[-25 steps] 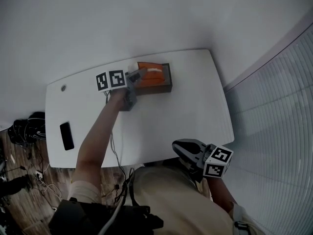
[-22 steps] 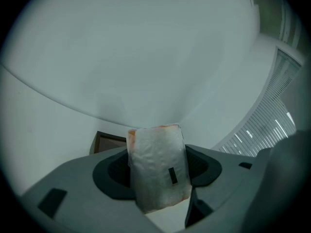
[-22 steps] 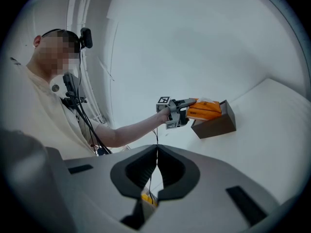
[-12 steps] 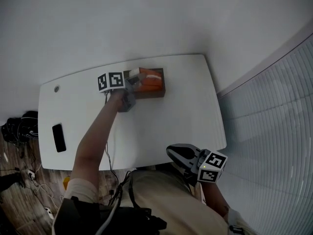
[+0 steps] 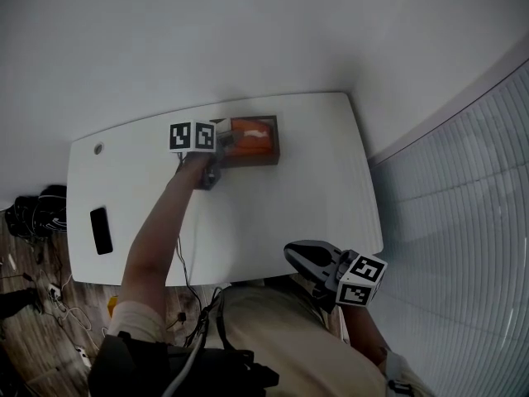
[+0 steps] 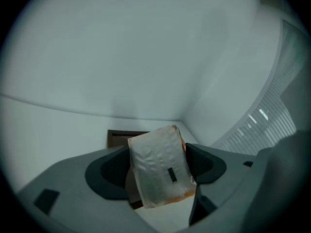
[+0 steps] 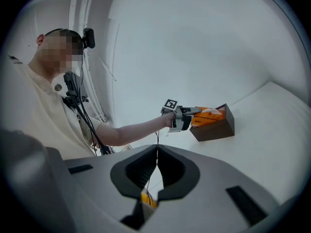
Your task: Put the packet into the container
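Observation:
The orange packet point(image 5: 252, 135) lies in the top of the dark brown container point(image 5: 269, 157) at the far side of the white table. In the left gripper view the packet point(image 6: 160, 166) shows its pale face, tilted, over the container's rim point(image 6: 119, 136). My left gripper point(image 5: 225, 139) reaches in from the left; its jaws have just been opening and stand wide, open, with the packet between them. My right gripper point(image 5: 297, 255) hangs off the table's near edge, shut and empty. From the right gripper view point(image 7: 156, 171) the container point(image 7: 216, 129) and the left gripper point(image 7: 189, 113) show far off.
A black phone point(image 5: 100, 230) lies near the table's left end, and a round cable port point(image 5: 98, 149) sits at its far left corner. Cables point(image 5: 33, 217) lie on the wooden floor at the left. Slatted blinds point(image 5: 463, 222) run along the right.
My left gripper has sunk towards the container and its jaws have spread. The packet sits lower in the container's opening. The right gripper has stayed where it was.

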Motion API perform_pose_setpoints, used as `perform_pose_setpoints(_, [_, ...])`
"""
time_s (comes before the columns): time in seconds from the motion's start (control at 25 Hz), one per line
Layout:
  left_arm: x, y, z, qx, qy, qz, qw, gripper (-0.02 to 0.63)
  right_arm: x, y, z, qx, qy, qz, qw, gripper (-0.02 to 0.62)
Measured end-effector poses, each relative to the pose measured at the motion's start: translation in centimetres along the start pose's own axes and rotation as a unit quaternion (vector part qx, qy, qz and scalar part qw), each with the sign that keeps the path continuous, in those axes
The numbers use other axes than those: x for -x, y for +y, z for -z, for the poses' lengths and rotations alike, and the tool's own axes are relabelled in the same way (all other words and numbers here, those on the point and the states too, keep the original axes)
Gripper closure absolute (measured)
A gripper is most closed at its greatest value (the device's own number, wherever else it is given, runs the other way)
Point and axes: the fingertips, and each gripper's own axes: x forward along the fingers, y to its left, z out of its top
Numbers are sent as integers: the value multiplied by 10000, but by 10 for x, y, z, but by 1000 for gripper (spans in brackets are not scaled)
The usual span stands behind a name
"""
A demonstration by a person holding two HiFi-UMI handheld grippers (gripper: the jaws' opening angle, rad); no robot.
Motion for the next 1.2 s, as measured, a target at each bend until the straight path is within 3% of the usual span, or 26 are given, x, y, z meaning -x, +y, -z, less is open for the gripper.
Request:
perform_pose_setpoints(0.24, [11,17,3,-655,219,-558,9961,268,0,-2,7,152,140,7,9998,580])
perform_pose_setpoints(0.32, [12,19,4,-832,263,-555,9946,268,1,-5,8,144,131,-5,9998,580])
perform_pose_setpoints(0.48, [9,17,10,-671,347,-355,9965,270,2,-4,10,83,78,35,9999,580])
perform_pose_setpoints(0.64, [10,14,12,-962,429,-455,9934,273,1,1,7,126,82,101,9998,580])
perform_pose_setpoints(0.8, [-1,10,13,-519,269,-190,9981,374,2,0,7,60,15,119,9999,580])
perform_pose_setpoints(0.92, [-4,15,14,-367,268,-238,9987,390,4,-1,6,56,-5,149,9999,580])
perform_pose_setpoints(1.2, [2,14,23,-1073,712,-405,9908,325,5,-4,6,-8,-1,128,9999,580])
